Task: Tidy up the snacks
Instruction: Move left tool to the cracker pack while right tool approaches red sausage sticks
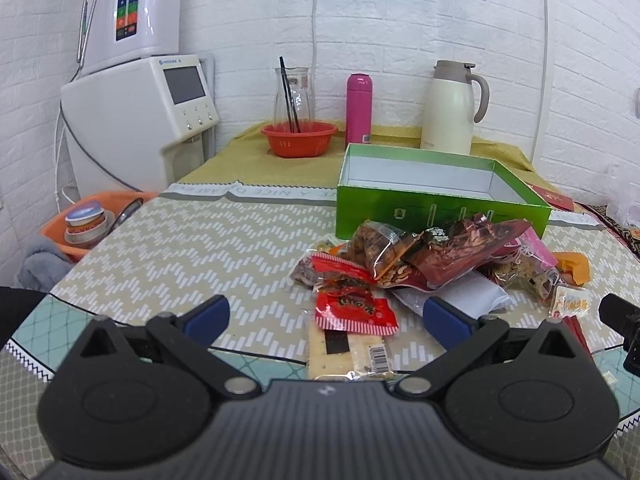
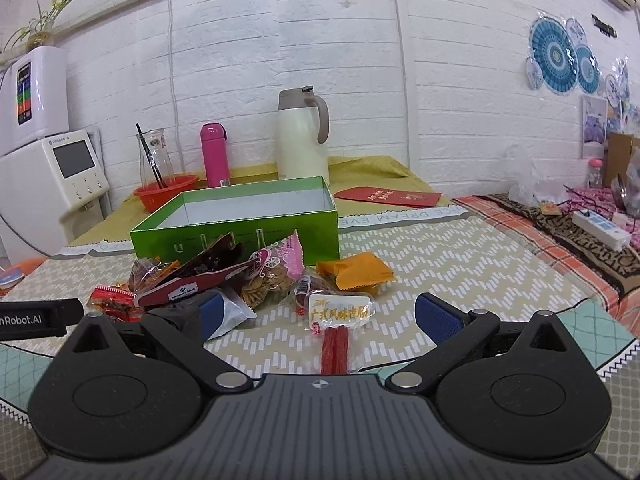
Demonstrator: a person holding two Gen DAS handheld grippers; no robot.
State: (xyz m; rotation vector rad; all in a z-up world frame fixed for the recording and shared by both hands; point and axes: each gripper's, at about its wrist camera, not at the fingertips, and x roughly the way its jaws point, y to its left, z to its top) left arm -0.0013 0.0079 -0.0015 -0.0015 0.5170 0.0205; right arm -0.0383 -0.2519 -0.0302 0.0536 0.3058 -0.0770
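**Both Hand-Held Grippers Open Over Snack Pile**

The left hand-held gripper (image 1: 327, 316) is spread wide, holding nothing; a red packet (image 1: 354, 307) lies on the table (image 1: 180, 248) between its fingers. The right hand-held gripper (image 2: 318, 318) is equally wide and empty, straddling a sausage pack (image 2: 338, 330). The snack pile (image 1: 432, 262) lies on the table just in front of the open green box (image 2: 240, 222).

Glossy crinkled plastic snack wrappers (image 1: 420, 256) lie on the bench's smooth patterned cloth (image 1: 200, 240) before a shiny green cardboard box (image 1: 436, 204), behind which stand a clear glass carafe (image 1: 292, 96) and a matt cream jug (image 1: 450, 112).
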